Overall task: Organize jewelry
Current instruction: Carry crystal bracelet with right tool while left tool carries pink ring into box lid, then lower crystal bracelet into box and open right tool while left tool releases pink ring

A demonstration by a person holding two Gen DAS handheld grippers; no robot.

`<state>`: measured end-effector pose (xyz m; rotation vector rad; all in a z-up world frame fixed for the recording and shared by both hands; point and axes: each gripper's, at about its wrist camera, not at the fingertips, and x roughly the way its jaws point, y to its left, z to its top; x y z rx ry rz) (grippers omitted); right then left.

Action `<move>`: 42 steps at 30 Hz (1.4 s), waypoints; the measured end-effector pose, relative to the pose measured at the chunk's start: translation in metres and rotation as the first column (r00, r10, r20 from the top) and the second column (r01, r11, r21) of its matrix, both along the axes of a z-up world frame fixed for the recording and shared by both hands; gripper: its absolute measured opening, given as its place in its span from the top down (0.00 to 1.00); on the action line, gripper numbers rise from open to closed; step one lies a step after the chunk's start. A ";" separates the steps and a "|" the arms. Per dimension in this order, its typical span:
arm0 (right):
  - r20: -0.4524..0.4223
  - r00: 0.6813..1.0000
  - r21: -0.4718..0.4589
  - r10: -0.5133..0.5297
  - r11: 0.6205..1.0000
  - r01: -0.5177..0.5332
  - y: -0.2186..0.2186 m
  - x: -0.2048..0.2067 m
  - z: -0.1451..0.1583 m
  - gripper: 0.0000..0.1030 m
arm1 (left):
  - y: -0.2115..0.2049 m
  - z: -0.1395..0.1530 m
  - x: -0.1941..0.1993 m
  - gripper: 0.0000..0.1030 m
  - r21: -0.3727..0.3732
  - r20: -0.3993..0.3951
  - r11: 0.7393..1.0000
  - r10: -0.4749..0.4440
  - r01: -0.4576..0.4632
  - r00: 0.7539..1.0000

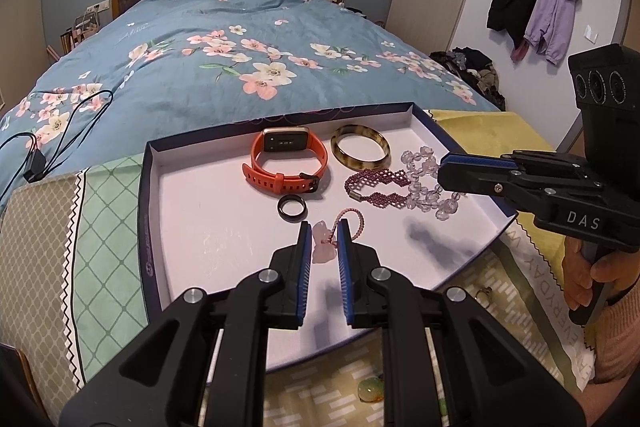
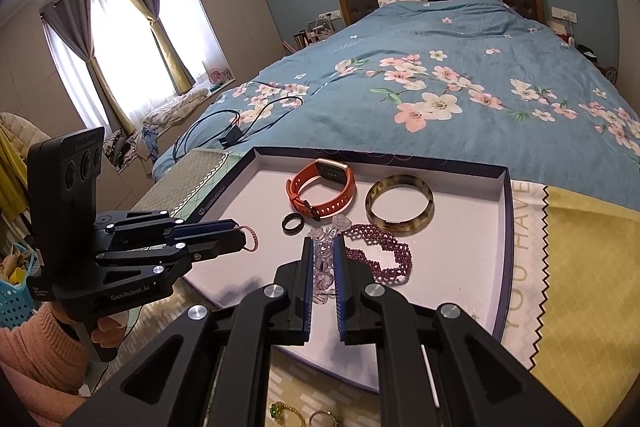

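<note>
The left gripper (image 1: 324, 233) is pinching a pink stone charm (image 1: 323, 241) on a pink bead loop, just above the white tray (image 1: 192, 211). In the tray, from left to right, lie a black ring (image 1: 292, 207), an orange watch (image 1: 286, 163), a brown bangle (image 1: 360, 151) and a purple bead bracelet (image 1: 378, 187). On the right, the right gripper (image 2: 322, 255) is closed on a clear bead necklace (image 2: 323, 267) over the tray.

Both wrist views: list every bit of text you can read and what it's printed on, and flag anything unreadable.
"DAS": white letters on the right gripper body.
"GenRobot.AI": on the left gripper body.
"YOU HAVE": on the yellow cloth border, right wrist view.
"EVERYDAY": partly cut off, on the same cloth in the left wrist view.
Print on the tray rim: too small to read.
Label atop the left gripper's camera block: blurred.
</note>
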<state>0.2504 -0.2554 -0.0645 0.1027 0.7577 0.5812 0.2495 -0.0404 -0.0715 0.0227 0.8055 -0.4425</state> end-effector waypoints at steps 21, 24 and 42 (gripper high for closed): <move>-0.060 0.998 0.018 0.007 1.000 -0.006 0.007 0.025 -0.015 0.92 | -0.010 -0.021 0.027 0.87 0.040 -0.048 0.999 0.023 -0.021 0.999; -0.071 0.997 0.019 0.005 1.000 -0.004 0.007 0.029 -0.019 0.92 | -0.011 -0.025 0.030 0.87 0.047 -0.055 0.999 0.025 -0.022 0.998; -0.107 0.990 -0.027 -0.091 0.996 0.089 -0.006 0.039 -0.036 0.90 | -0.014 -0.035 0.041 0.86 0.031 -0.093 0.999 0.031 -0.028 0.995</move>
